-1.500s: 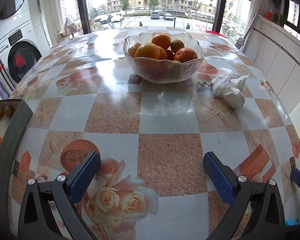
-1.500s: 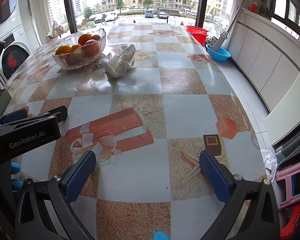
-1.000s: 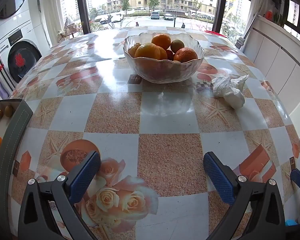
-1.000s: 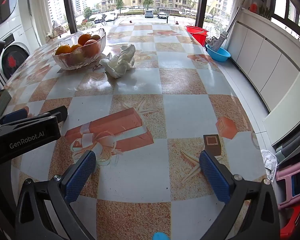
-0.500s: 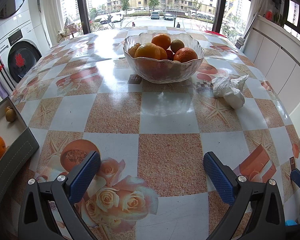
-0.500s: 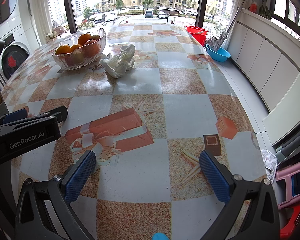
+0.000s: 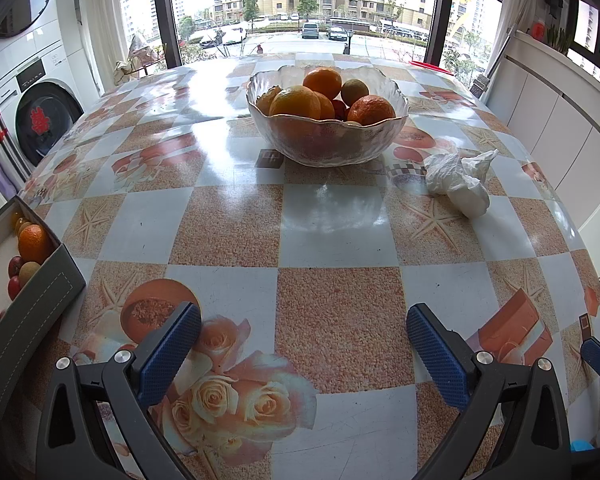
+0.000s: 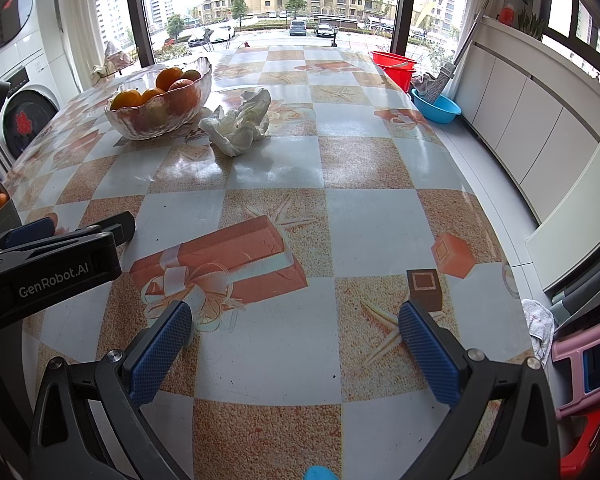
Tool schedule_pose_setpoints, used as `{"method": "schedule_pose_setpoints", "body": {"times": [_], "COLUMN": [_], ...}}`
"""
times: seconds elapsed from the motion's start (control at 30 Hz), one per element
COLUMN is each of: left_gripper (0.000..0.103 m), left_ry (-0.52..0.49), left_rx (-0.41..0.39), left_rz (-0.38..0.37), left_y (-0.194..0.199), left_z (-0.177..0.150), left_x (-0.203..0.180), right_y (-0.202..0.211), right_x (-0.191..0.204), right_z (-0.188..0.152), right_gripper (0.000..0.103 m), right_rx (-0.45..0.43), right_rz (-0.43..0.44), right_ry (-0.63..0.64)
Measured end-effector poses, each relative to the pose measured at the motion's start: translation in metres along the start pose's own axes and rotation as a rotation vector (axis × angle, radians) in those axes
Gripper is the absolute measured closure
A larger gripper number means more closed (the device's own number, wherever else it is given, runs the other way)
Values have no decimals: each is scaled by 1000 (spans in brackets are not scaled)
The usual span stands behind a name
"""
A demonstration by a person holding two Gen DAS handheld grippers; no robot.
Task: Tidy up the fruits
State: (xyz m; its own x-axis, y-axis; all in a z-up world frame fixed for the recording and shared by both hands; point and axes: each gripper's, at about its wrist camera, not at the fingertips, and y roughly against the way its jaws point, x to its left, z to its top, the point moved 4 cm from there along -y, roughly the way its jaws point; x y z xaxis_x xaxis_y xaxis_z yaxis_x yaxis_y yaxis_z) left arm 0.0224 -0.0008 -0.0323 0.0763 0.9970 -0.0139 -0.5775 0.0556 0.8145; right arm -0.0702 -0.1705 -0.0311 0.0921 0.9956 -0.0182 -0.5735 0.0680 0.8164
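Observation:
A clear glass bowl (image 7: 327,142) holding several oranges (image 7: 296,102) and darker fruits stands on the far middle of the table; it also shows at the far left in the right wrist view (image 8: 160,118). A grey box (image 7: 32,300) with an orange (image 7: 33,242) and small fruits inside sits at the table's left edge. My left gripper (image 7: 303,354) is open and empty over the near table, well short of the bowl. My right gripper (image 8: 296,350) is open and empty over the near right part of the table. The left gripper's body (image 8: 48,268) shows in the right wrist view.
A crumpled white tissue (image 7: 458,182) lies right of the bowl, also in the right wrist view (image 8: 240,126). The table has a glossy patterned cloth (image 7: 332,240). A washing machine (image 7: 40,116) stands at left. A red bucket (image 8: 394,65) and blue basin (image 8: 438,108) sit on the floor at right.
The grey box with fruit at the left edge has slid further onto the table and into view. Both grippers have stayed still and open.

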Motion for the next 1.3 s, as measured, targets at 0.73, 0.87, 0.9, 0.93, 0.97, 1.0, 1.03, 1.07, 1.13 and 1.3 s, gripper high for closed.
{"method": "schedule_pose_setpoints", "body": {"times": [0.73, 0.87, 0.9, 0.93, 0.97, 1.0, 1.03, 1.07, 1.13, 1.3], "left_gripper": [0, 0, 0, 0, 0, 0, 0, 0, 0, 0], "left_ry": [0, 0, 0, 0, 0, 0, 0, 0, 0, 0], "left_rx": [0, 0, 0, 0, 0, 0, 0, 0, 0, 0], "left_rz": [0, 0, 0, 0, 0, 0, 0, 0, 0, 0], "left_y": [0, 0, 0, 0, 0, 0, 0, 0, 0, 0], "left_z": [0, 0, 0, 0, 0, 0, 0, 0, 0, 0], "left_x": [0, 0, 0, 0, 0, 0, 0, 0, 0, 0], "right_y": [0, 1, 1, 1, 1, 1, 1, 2, 2, 7], "right_x": [0, 0, 0, 0, 0, 0, 1, 1, 2, 14], "right_z": [0, 0, 0, 0, 0, -1, -1, -1, -1, -8], "right_gripper": [0, 0, 0, 0, 0, 0, 0, 0, 0, 0], "right_rx": [0, 0, 0, 0, 0, 0, 1, 2, 9, 9], "right_rz": [0, 0, 0, -1, -3, -6, -11, -17, -30, -35], "right_ry": [0, 0, 0, 0, 1, 1, -1, -6, -21, -39]}}
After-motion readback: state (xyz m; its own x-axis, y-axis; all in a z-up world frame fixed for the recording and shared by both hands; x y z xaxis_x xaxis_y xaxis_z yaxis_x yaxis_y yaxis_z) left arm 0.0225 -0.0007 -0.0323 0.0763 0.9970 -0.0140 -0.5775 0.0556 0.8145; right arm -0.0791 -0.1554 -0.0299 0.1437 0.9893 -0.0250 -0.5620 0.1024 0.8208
